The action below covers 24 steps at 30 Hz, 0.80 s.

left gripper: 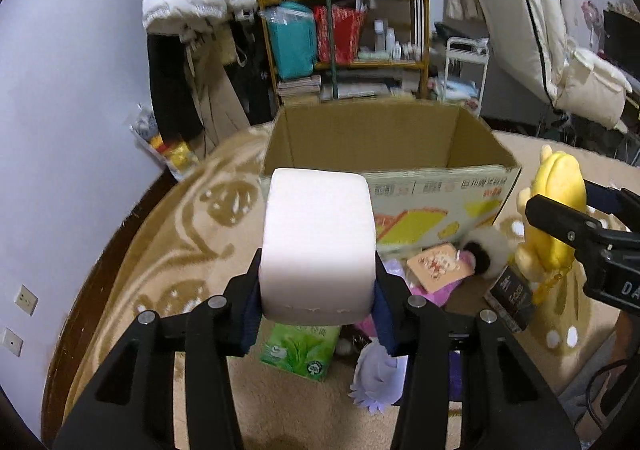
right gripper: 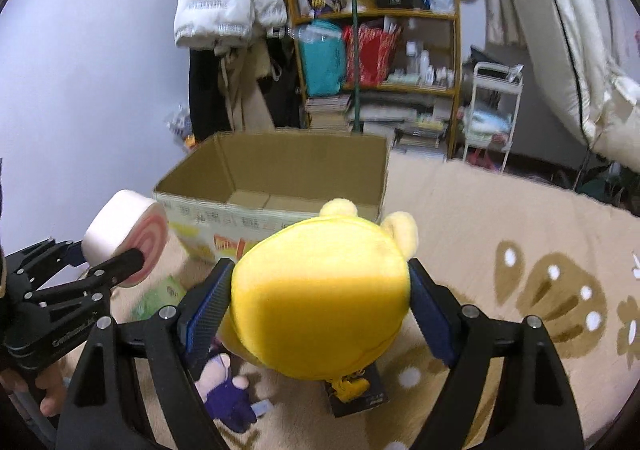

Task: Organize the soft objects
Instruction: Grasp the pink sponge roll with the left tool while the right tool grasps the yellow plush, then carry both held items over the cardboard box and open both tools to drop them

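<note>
- We hold L gripper (left gripper: 318,306) clamped on white-pink swirl foam roll (left gripper: 318,242), raised before open cardboard box (left gripper: 384,138), prob. for dropping in.
- R gripper (right gripper: 320,314) squeezes yellow plush bear (right gripper: 320,298), lifted off beige rug (right gripper: 500,218) w/ same aim.

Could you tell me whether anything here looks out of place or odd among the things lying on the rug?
Yes: a black box lies tilted on the rug among the soft items, a hard thing in a soft pile. A green tissue pack and a purple doll lie loose, while the cardboard box looks empty.
</note>
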### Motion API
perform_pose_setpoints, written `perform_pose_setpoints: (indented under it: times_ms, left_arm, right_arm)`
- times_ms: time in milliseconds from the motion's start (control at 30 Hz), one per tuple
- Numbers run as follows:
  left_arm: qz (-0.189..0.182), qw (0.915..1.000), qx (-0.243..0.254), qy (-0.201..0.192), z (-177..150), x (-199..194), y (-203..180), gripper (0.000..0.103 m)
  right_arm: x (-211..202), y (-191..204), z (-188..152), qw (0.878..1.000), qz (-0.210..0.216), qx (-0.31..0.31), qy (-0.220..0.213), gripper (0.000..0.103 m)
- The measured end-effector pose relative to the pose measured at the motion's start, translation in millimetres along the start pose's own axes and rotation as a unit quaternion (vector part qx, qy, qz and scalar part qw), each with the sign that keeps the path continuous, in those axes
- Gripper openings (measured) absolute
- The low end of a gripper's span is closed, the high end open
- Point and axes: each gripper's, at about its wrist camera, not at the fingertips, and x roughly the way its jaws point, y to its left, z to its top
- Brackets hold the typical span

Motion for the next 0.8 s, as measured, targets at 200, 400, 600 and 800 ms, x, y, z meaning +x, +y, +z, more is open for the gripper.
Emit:
perform_pose_setpoints:
  times_ms: [200, 400, 600, 800]
  left_arm:
    - [0.013, 0.9984, -0.004, -0.055, 5, -27, 1, 0.044]
    - [0.027, 0.9940, -0.011, -0.106, 10, -49, 4, 0.044]
    - [0.039, 0.9892, -0.014, -0.140, 19, -62, 4, 0.044]
    - [0.039, 0.9864, -0.011, -0.159, 32, -66, 5, 0.045]
  right_arm:
    - [-19, -1, 13, 0.999, -0.012, -0.003, -0.046, 0.088]
    - [-36, -1, 23, 0.995, -0.020, -0.010, -0.094, 0.088]
    - [-50, 2, 33, 0.991, -0.023, -0.027, -0.133, 0.088]
    - [-55, 3, 44, 0.987, -0.020, -0.033, -0.155, 0.088]
